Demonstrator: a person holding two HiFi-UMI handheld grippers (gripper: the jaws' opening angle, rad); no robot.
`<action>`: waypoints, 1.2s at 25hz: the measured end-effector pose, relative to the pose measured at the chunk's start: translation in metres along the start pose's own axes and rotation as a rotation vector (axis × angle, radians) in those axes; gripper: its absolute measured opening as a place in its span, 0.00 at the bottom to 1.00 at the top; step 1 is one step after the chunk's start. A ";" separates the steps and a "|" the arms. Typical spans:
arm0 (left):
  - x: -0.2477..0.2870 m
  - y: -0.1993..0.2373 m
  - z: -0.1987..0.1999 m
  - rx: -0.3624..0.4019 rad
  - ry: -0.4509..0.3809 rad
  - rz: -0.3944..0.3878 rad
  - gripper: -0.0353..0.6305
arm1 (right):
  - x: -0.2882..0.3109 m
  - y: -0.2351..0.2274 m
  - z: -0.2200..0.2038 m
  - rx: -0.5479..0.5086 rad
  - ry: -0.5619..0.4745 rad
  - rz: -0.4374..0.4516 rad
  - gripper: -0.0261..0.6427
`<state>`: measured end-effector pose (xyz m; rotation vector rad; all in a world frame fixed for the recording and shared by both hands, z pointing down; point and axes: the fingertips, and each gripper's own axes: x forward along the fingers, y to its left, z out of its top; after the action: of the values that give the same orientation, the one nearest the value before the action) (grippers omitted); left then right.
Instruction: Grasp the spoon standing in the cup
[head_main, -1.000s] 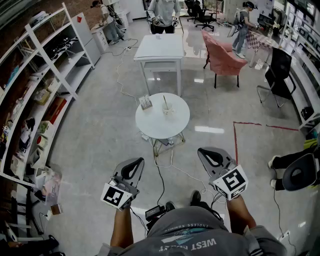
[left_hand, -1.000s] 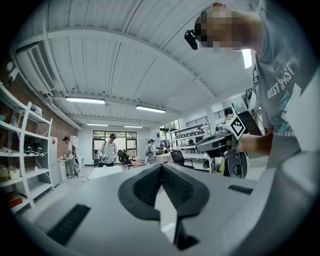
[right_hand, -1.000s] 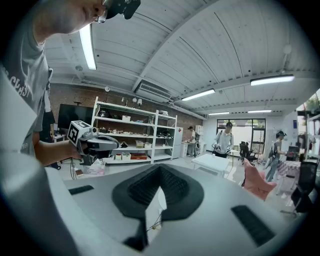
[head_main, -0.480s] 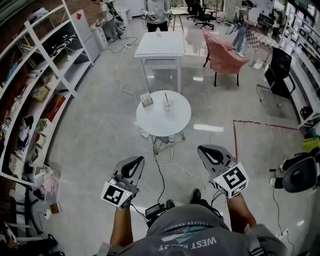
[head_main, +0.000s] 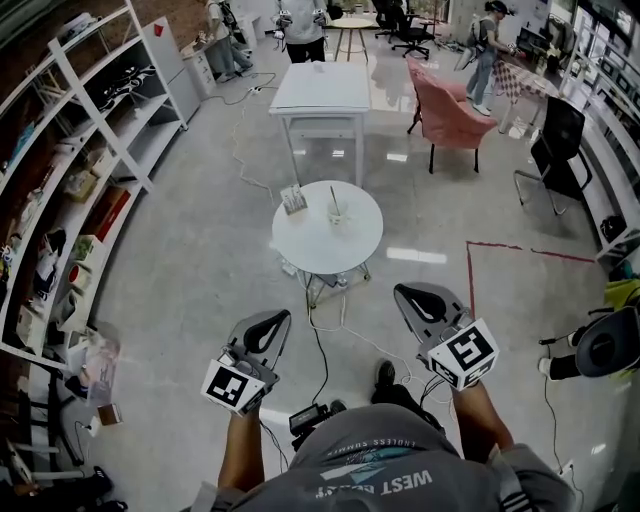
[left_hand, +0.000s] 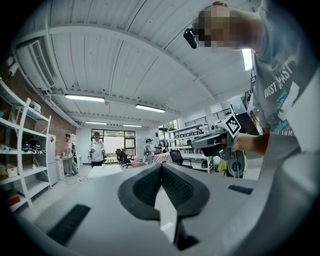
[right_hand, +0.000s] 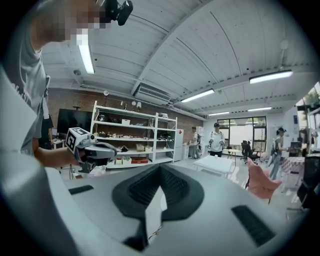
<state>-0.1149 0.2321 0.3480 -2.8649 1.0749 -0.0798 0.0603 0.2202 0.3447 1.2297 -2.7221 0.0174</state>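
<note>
Fingers (left_hand: 145, 187) together on both grippers (head_main: 276, 320) (head_main: 407, 294); shirt (head_main: 380, 478) reads "WEST".

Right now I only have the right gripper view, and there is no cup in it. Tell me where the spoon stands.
Observer: In the head view the spoon stands in a cup on the round white table.
Operator: Say what sits beside it.
Observer: A small holder stands to the cup's left, apart from it.
Operator: Report the left claw.
Observer: The left gripper view shows the left claw shut, nothing in it.
</note>
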 end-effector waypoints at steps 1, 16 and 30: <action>0.003 0.002 0.001 0.001 0.002 0.007 0.06 | 0.002 -0.004 0.000 0.006 0.002 0.003 0.04; 0.074 0.025 0.012 0.002 0.049 0.139 0.06 | 0.048 -0.099 0.000 0.043 -0.024 0.114 0.04; 0.129 0.038 0.009 0.020 0.123 0.226 0.06 | 0.083 -0.157 -0.005 0.069 -0.045 0.226 0.04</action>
<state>-0.0420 0.1196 0.3377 -2.7296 1.4040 -0.2537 0.1237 0.0547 0.3536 0.9420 -2.9083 0.1121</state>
